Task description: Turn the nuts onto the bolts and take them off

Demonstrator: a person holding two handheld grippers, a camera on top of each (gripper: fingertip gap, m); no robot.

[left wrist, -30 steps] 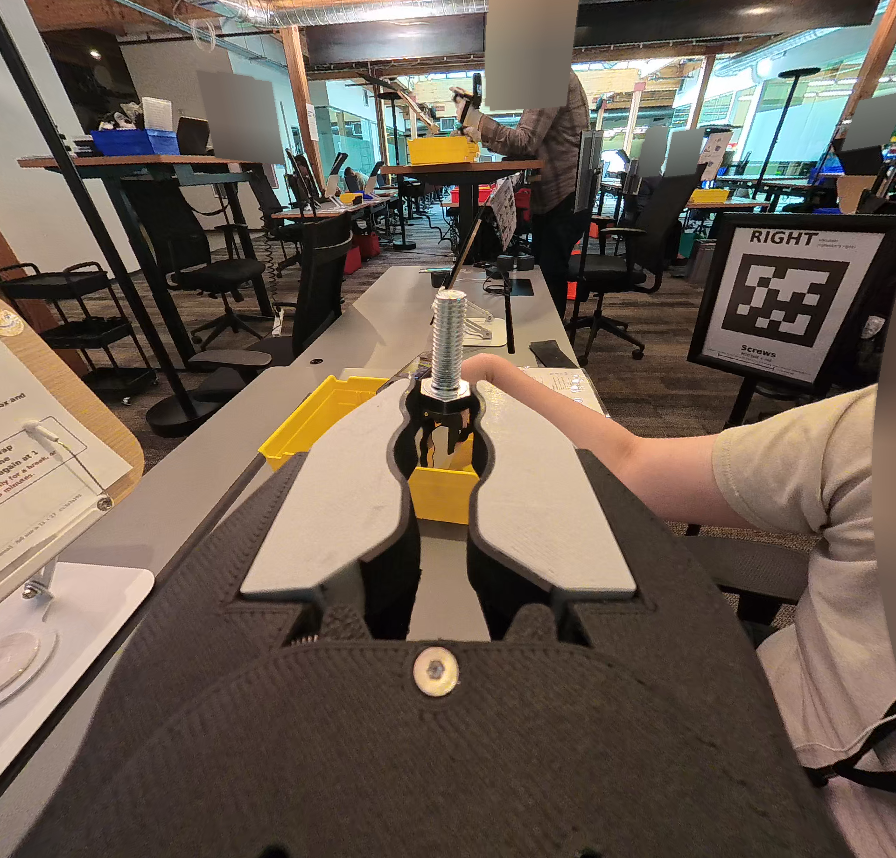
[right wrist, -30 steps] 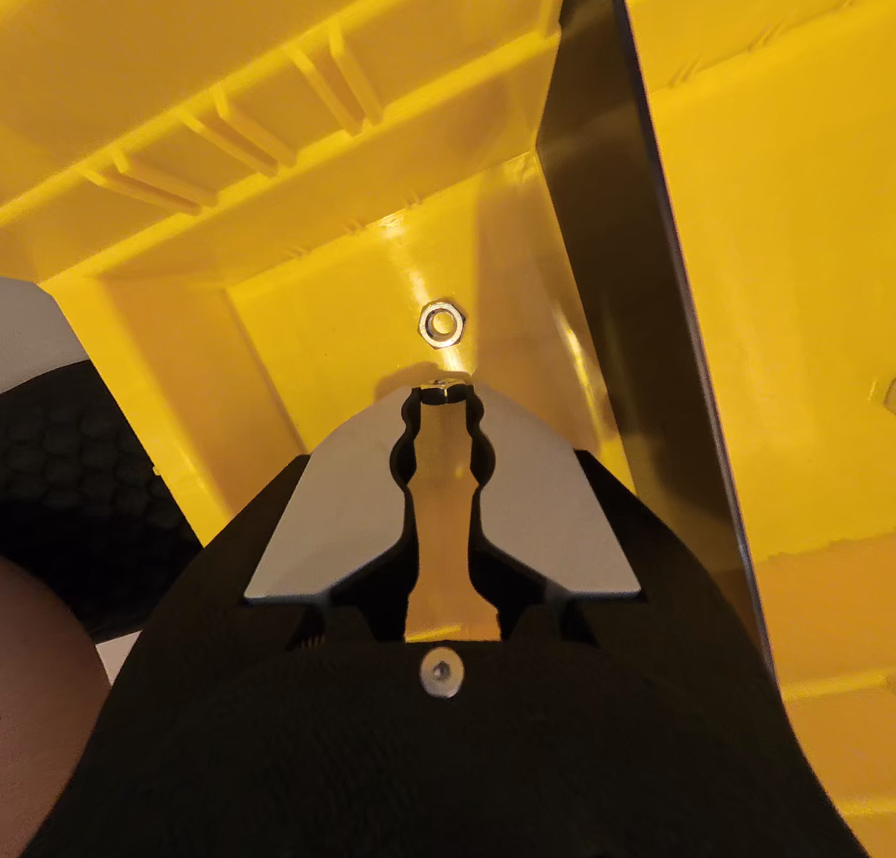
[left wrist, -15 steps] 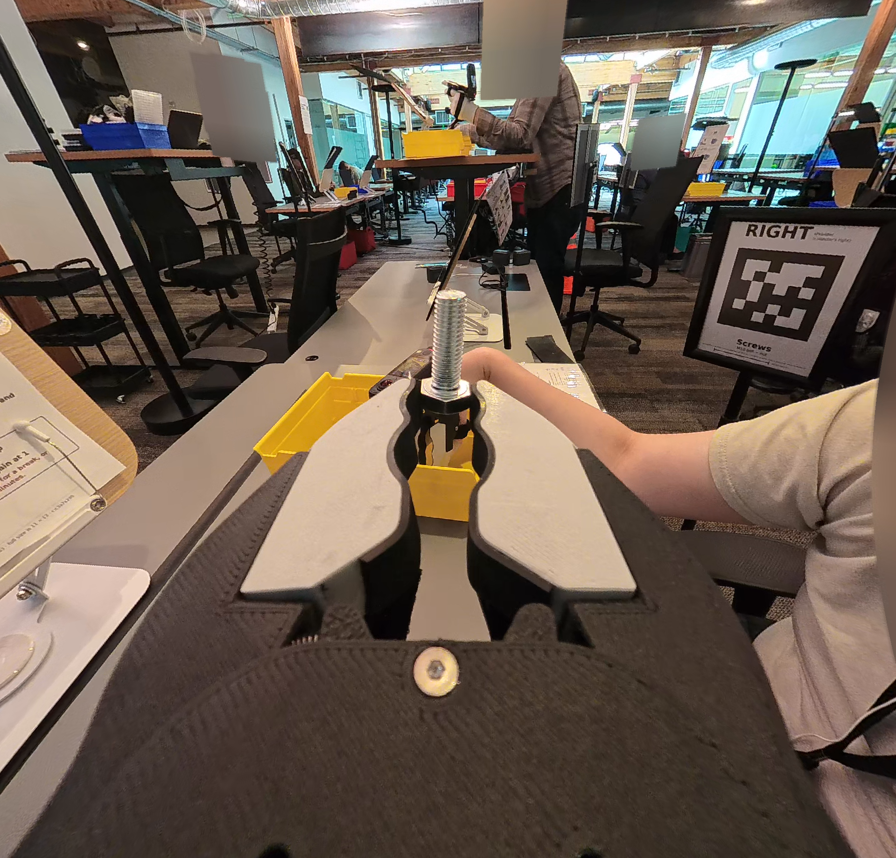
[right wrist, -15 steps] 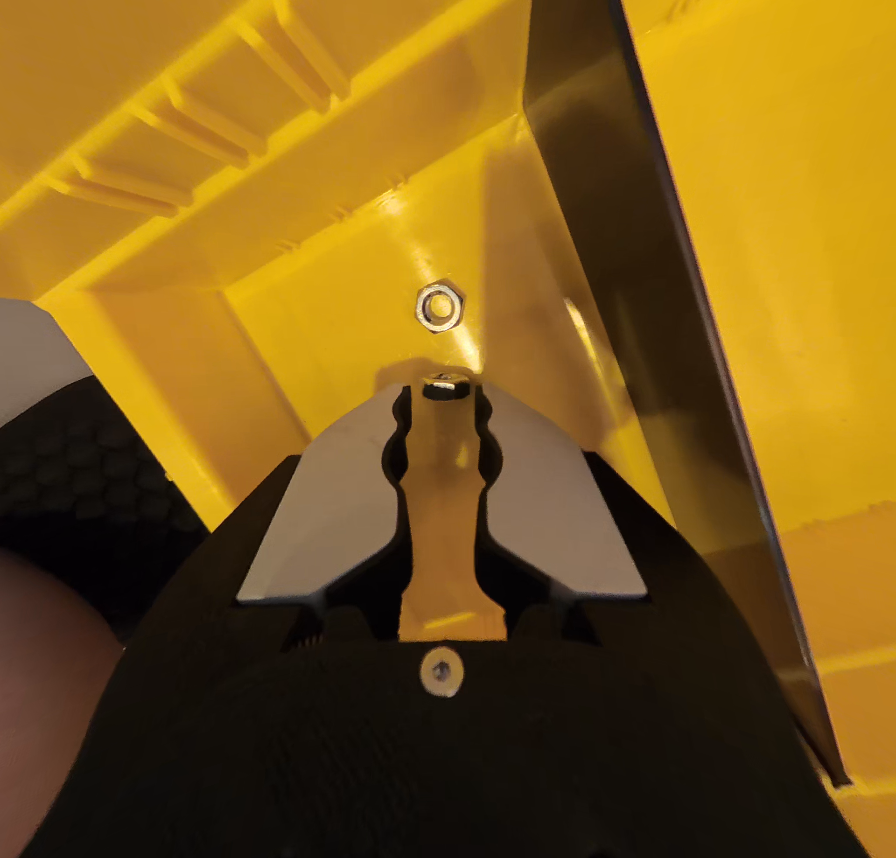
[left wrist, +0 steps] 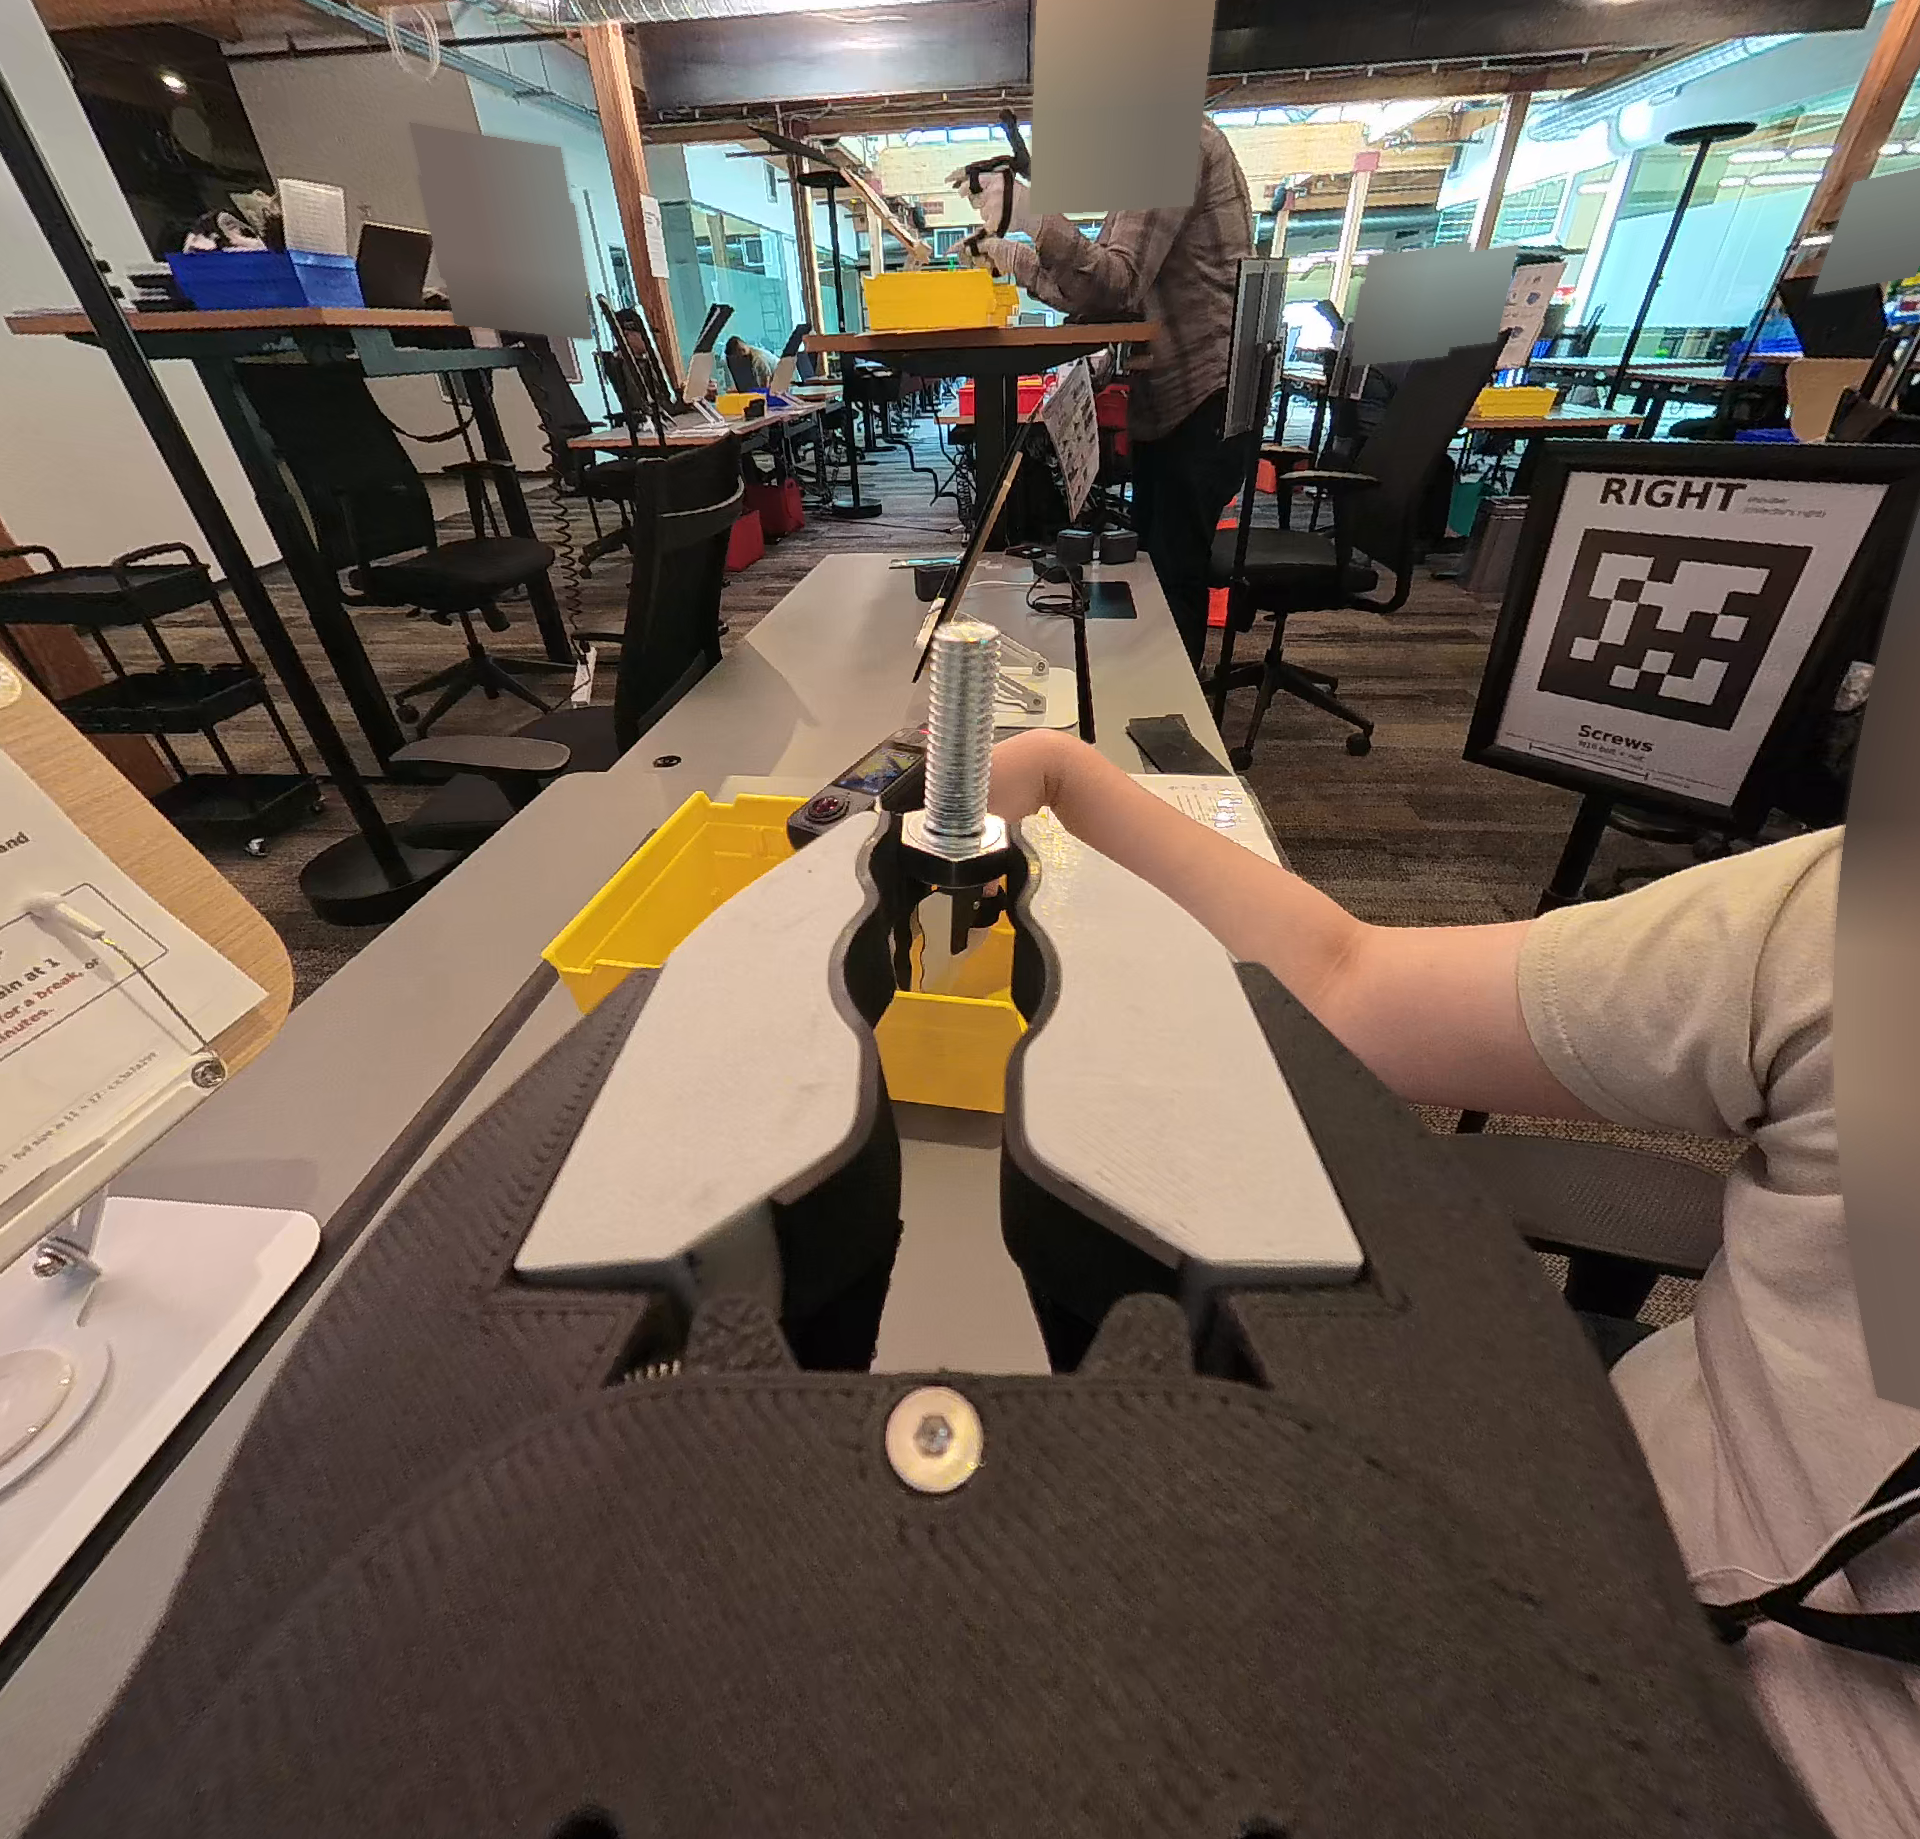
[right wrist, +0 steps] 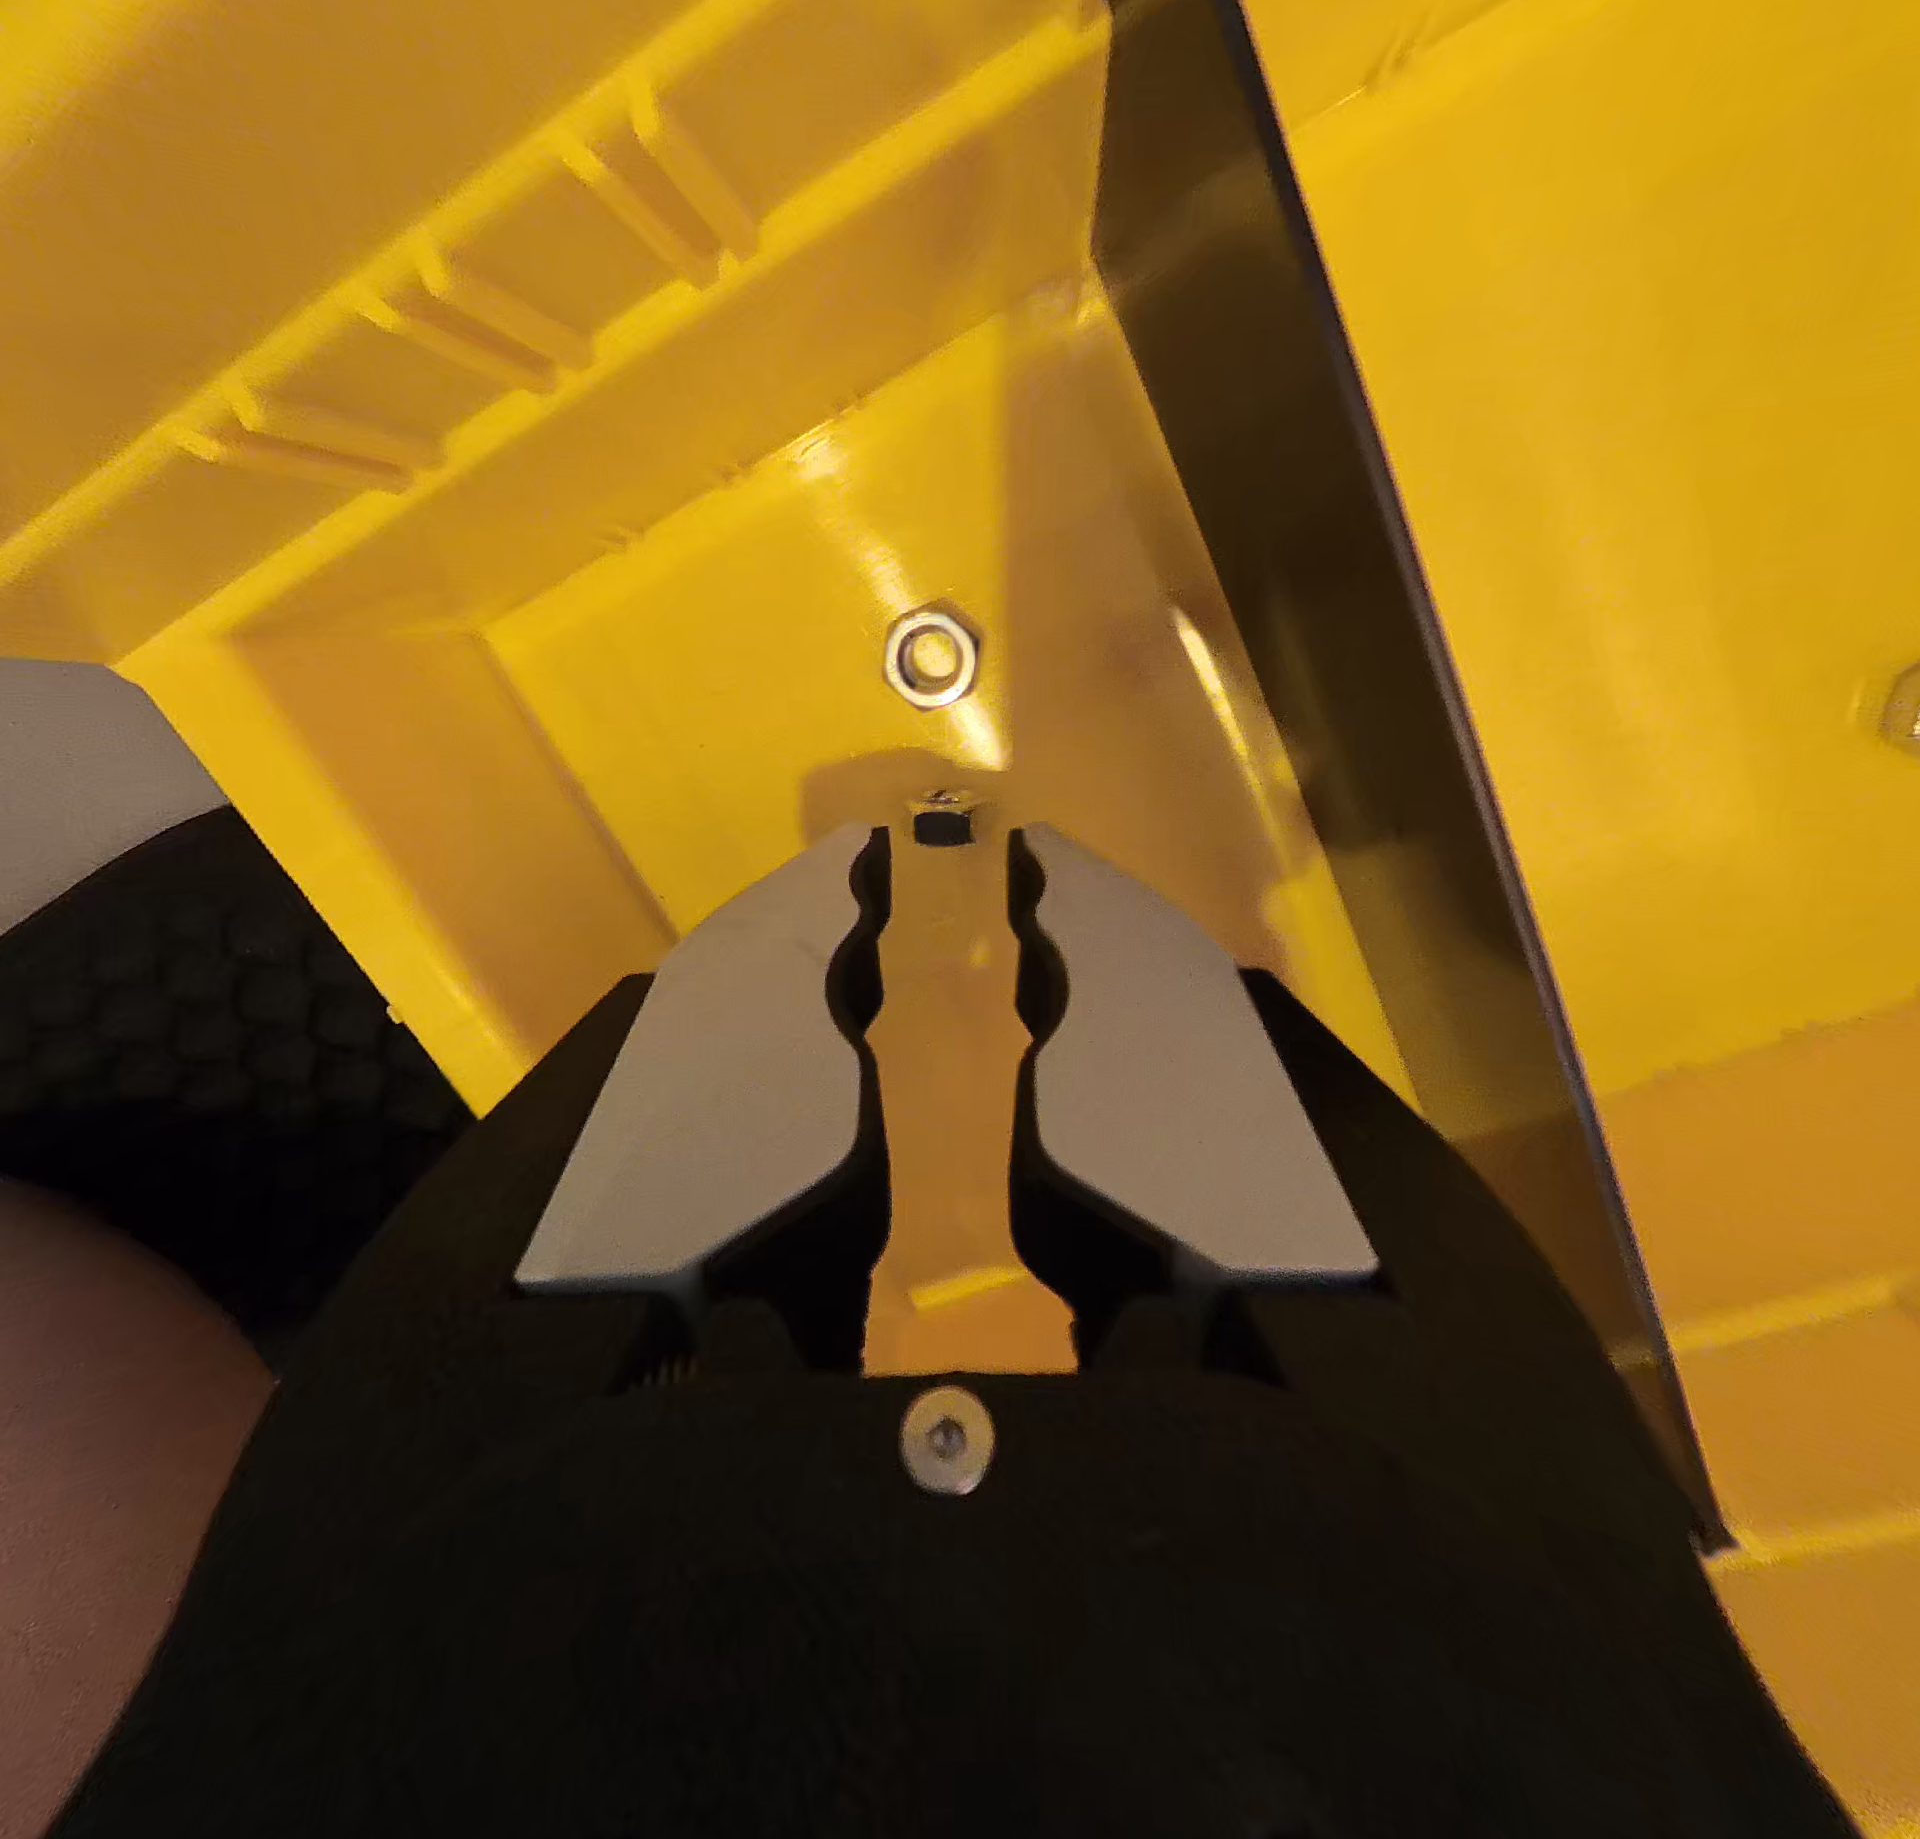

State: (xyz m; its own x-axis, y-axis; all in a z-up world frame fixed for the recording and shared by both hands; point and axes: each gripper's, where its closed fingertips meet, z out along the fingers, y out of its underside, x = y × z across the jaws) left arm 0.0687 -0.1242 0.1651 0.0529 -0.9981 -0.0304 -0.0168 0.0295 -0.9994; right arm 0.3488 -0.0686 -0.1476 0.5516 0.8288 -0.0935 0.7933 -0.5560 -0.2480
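Observation:
My left gripper (left wrist: 951, 844) is shut on the head of a silver bolt (left wrist: 961, 729) and holds it upright above the yellow bin (left wrist: 644, 916), threads up and bare. My right gripper (right wrist: 948, 833) is down inside the bin (right wrist: 520, 335) with its jaws a little apart. A small nut (right wrist: 940, 825) lies between its fingertips, narrower than the gap. A second nut (right wrist: 932, 659) lies flat on the bin floor just beyond. The person's bare right arm (left wrist: 1247, 916) reaches into the bin.
A black divider (right wrist: 1299, 646) splits the bin just right of my right gripper; another nut (right wrist: 1896, 719) shows beyond it. On the grey table (left wrist: 416, 1010) a clear sign holder (left wrist: 94, 1010) stands at left. A framed marker sign (left wrist: 1673, 626) stands at right. The grippers' ends are close to 40 centimetres from one another.
The right gripper's jaws have spread from a pinch on the small nut to a wider gap around it. The left gripper holds the bolt in the same place.

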